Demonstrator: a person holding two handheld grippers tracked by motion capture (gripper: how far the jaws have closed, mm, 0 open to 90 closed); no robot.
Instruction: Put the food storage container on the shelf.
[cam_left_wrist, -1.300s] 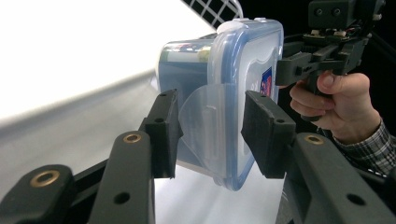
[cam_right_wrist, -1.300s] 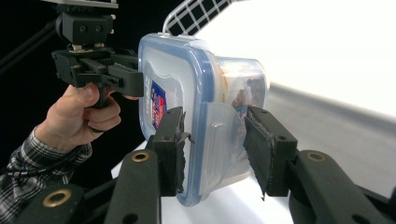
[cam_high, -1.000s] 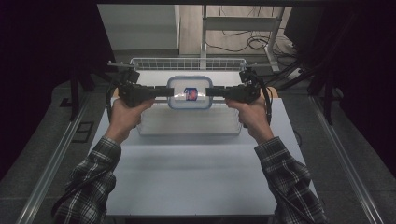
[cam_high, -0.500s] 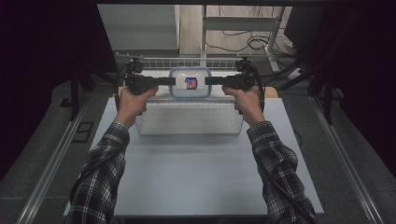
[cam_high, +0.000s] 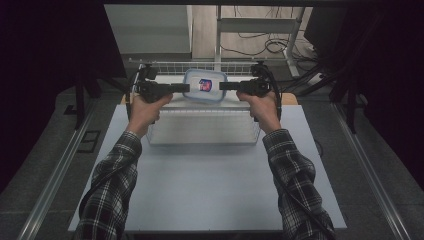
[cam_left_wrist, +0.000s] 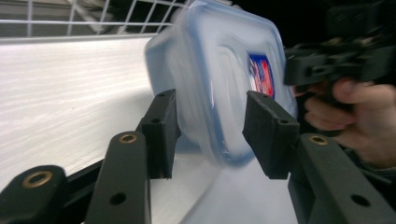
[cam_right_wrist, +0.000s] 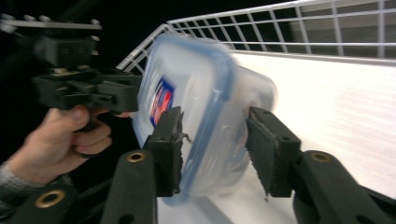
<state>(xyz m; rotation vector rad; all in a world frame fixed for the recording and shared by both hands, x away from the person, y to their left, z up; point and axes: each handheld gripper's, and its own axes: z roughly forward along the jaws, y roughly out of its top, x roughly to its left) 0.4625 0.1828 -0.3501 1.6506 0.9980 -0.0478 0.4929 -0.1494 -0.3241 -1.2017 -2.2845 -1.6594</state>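
A clear plastic box (cam_high: 204, 86) with a blue-rimmed lid and a red and blue label hangs tilted over the far part of a white wire basket (cam_high: 200, 141). My left gripper (cam_high: 188, 88) is at its left end and my right gripper (cam_high: 221, 86) at its right end. Both pairs of jaws have just been opening with the box between them. In the left gripper view the box (cam_left_wrist: 215, 79) is blurred between the sharp jaws of the left gripper (cam_left_wrist: 210, 128). The right gripper view shows the box (cam_right_wrist: 196, 107) just as blurred inside the right gripper (cam_right_wrist: 215, 140). The pads look just off its sides.
The basket stands at the far end of a pale table (cam_high: 210, 190), with its wire back wall (cam_high: 200, 65) right behind the box. A desk frame and cables (cam_high: 270, 45) lie beyond. Dark floor and metal rails (cam_high: 55, 175) flank the table.
Both hands have carried the box away from the person toward the basket's back wall and a little lower. The jaws stand slightly wider, and the box now tilts and blurs between them.
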